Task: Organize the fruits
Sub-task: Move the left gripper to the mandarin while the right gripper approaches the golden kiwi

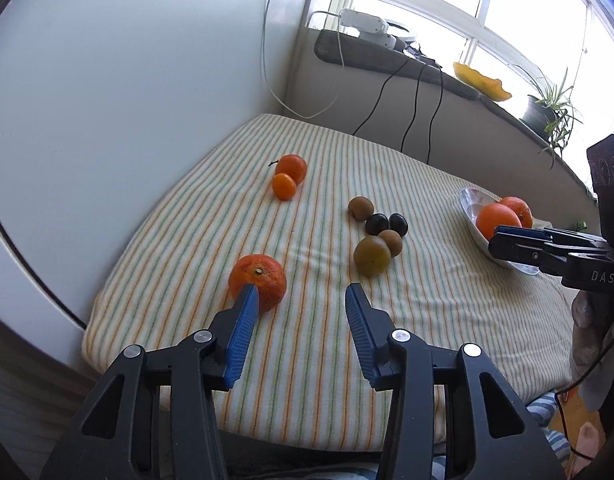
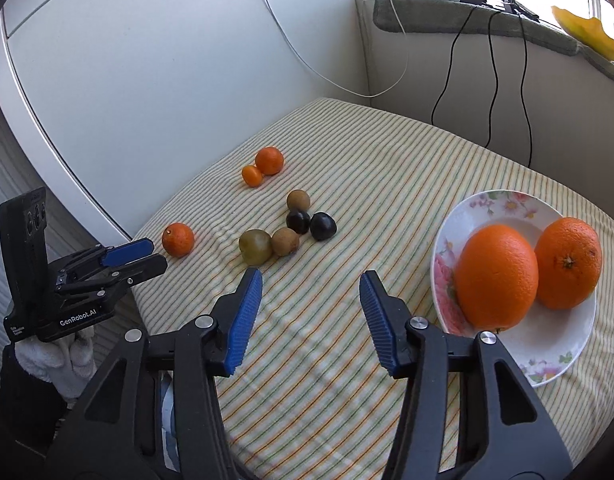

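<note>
My left gripper point(image 1: 301, 290) is open above the striped cloth point(image 1: 315, 344), empty; a mandarin point(image 1: 263, 280) lies just past its left fingertip, partly hidden by it. My right gripper point(image 2: 311, 276) is open too, with only cloth between its fingers. To its right, a flowered plate point(image 2: 547, 368) holds two big oranges point(image 2: 497, 276). A greenish fruit point(image 2: 255, 246), two kiwis point(image 2: 285, 241) and two dark plums point(image 2: 323, 226) cluster ahead of it. A second mandarin point(image 2: 269, 160) and a small orange fruit point(image 2: 252, 176) lie farther back.
The cloth-covered table sits in a corner against a white wall point(image 2: 167, 60), with a padded sill point(image 2: 467, 20) behind it. Black cables point(image 2: 495, 80) hang from the sill to the table's back edge. A potted plant point(image 1: 547, 108) stands on the sill. A gloved hand point(image 2: 67, 356) holds the left gripper.
</note>
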Tool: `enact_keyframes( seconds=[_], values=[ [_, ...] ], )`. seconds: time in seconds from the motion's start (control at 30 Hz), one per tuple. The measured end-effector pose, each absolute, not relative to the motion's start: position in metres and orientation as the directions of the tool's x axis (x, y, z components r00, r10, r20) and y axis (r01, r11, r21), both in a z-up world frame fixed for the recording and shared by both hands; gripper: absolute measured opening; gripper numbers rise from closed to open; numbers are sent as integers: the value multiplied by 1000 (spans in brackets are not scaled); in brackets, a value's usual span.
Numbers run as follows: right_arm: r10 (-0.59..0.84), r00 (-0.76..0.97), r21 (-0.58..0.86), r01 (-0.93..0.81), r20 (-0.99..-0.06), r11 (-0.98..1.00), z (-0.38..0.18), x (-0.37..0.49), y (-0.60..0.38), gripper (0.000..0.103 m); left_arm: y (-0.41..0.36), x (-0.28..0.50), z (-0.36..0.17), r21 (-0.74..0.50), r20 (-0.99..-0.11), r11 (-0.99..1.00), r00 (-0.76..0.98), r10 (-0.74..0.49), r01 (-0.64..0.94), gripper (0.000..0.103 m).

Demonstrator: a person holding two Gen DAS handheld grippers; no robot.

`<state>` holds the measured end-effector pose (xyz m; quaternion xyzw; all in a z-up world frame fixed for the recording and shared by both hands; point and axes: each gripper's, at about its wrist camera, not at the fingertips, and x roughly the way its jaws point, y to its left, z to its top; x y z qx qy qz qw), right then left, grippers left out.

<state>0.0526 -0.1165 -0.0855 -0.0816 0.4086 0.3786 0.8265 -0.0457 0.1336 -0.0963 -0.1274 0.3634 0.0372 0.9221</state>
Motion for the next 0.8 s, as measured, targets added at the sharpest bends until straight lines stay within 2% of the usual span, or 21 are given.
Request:
enact_keyframes(
  seconds=[0.17,0.33,0.43,0.8],
  values=[
    [562,316,173,-739,-764,651,-92,51,-84,53,152,-47,-99,-208,-678,957,735,9,-203,44],
    [572,230,241,-739,-788,629,-108,57,-63,52,160,-42,-104,-230,-680,951,733,-5,-207,44],
    [573,176,289,-725,-800,626,-121,63,-52,46,162,-41,-107,-237,-682,950,731,-14,-203,44],
    [551,129,348,-652,-824,674,-151,85,-25,46,166,-33,-112,-262,-690,947,722,-47,-188,44]
  ],
)
